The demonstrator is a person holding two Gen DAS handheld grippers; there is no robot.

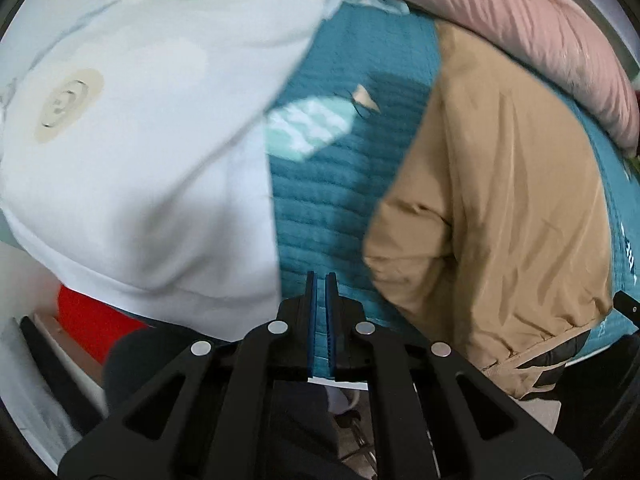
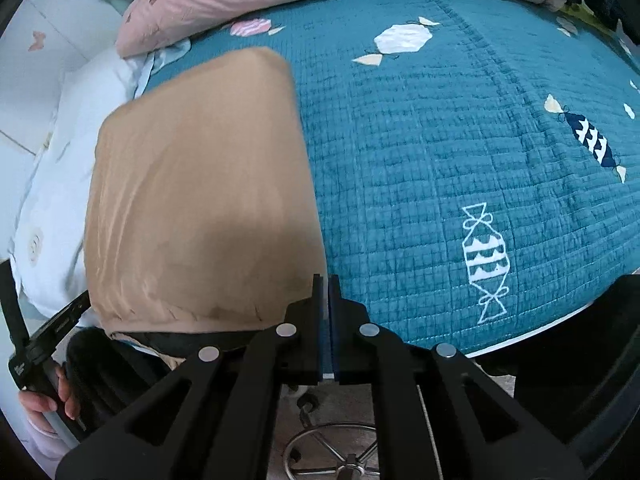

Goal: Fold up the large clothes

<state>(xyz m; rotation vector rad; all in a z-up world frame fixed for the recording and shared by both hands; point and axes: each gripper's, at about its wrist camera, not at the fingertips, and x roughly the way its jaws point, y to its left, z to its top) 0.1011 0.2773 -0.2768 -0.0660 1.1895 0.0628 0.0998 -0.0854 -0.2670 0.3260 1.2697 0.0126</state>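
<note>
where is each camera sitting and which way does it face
Left wrist: rides the left hand-held gripper, angled steeply down at the teal quilt between a white garment and the tan jacket; only its own nearly shut fingers show.
Right wrist: rides the right hand-held gripper, angled down over the quilt's near edge; the person's hand shows at lower left.
Shared: quilt, tan jacket, white garment, pink pillow.

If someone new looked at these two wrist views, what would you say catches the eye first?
The tan jacket, folded into a compact block on the teal quilt, sits left of centre in the right wrist view. On the other wrist view's left, a white garment lies beside it, with a pink duvet bunched along the far edge. The left gripper and right gripper both hold nothing.
</note>
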